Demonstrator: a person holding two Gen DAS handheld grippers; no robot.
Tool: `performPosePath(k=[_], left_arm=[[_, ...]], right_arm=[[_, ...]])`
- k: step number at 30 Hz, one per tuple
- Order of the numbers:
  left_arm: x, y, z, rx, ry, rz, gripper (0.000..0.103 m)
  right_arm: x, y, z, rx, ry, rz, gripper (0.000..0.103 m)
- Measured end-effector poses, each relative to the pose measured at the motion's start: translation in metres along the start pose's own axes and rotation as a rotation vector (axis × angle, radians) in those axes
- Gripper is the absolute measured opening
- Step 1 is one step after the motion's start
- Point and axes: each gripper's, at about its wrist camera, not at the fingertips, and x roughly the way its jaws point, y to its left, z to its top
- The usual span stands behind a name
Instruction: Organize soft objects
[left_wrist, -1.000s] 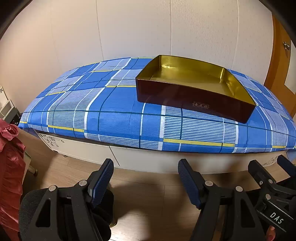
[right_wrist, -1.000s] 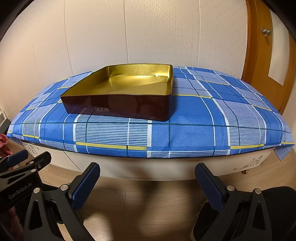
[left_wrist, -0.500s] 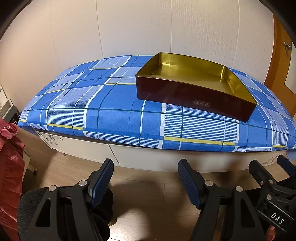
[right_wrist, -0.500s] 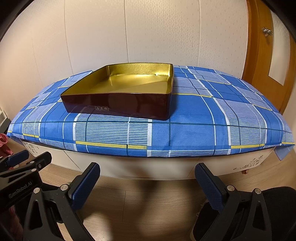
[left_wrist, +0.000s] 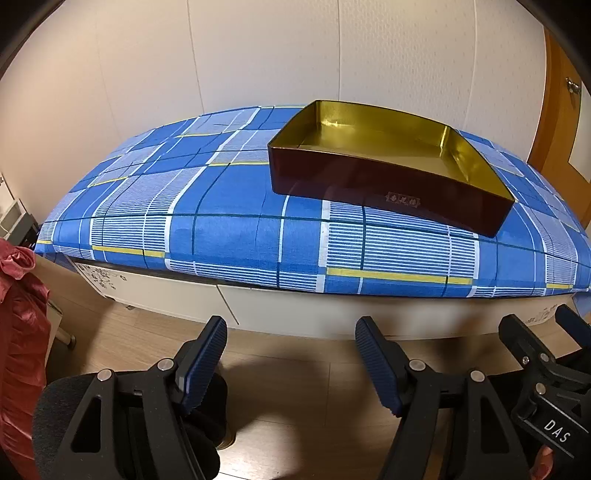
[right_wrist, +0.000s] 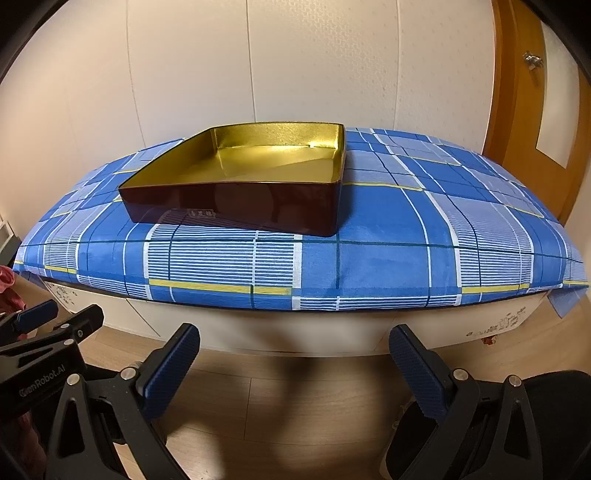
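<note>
The left gripper (left_wrist: 291, 360) has its jaws apart with nothing between them, only wooden floor (left_wrist: 295, 406) below. The right gripper (right_wrist: 295, 369) has its jaws spread wider, also holding nothing.

Writing: in the right view the left gripper's body reads "GenRobot.AI"; in the left view the right gripper's body reads "DAS". The box (left_wrist: 388, 177) bears a small gold label on its dark near wall, too small to read.

The box, gold inside and with nothing in it, sits on the blue plaid cloth (left_wrist: 229, 229) covering the counter (left_wrist: 277, 314), its long axis running roughly along the counter's front edge.

Only the left view shows the whole red fabric (left_wrist: 18, 332) at the left edge, apart from the counter; the right view catches a sliver. The right view shows more of the wooden door (right_wrist: 532, 110).
</note>
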Motion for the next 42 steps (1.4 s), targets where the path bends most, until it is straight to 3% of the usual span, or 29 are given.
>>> performPosePath(k=[11, 15, 22, 27, 31, 34, 38, 40, 42], left_arm=[[0.001, 0.001, 0.001, -0.005, 0.005, -0.002, 0.073], [0.01, 0.005, 0.0, -0.015, 0.054, -0.053, 0.073], [0.035, 0.024, -0.009, -0.099, 0.188, -0.227, 0.073], [0.046, 0.032, -0.015, -0.109, 0.235, -0.233, 0.073], [0.056, 0.042, -0.021, -0.177, 0.292, -0.333, 0.073], [0.064, 0.044, -0.027, -0.203, 0.334, -0.319, 0.071], [0.062, 0.043, -0.034, -0.161, 0.277, -0.295, 0.071], [0.06, 0.038, -0.034, -0.122, 0.253, -0.318, 0.071], [0.063, 0.034, -0.036, -0.102, 0.272, -0.377, 0.072]], right_arm=[[0.001, 0.002, -0.001, -0.007, 0.007, 0.008, 0.103], [0.006, 0.003, -0.003, -0.031, 0.03, 0.038, 0.103], [0.025, 0.022, -0.021, -0.216, 0.114, 0.122, 0.103], [0.068, 0.036, -0.052, -0.41, 0.322, 0.055, 0.103], [0.102, 0.049, -0.084, -0.618, 0.452, 0.005, 0.103], [0.114, 0.058, -0.096, -0.766, 0.416, -0.027, 0.103], [0.14, 0.057, -0.105, -0.972, 0.397, -0.111, 0.103], [0.156, 0.053, -0.101, -1.002, 0.397, -0.152, 0.103], [0.165, 0.049, -0.094, -0.985, 0.402, -0.131, 0.103]])
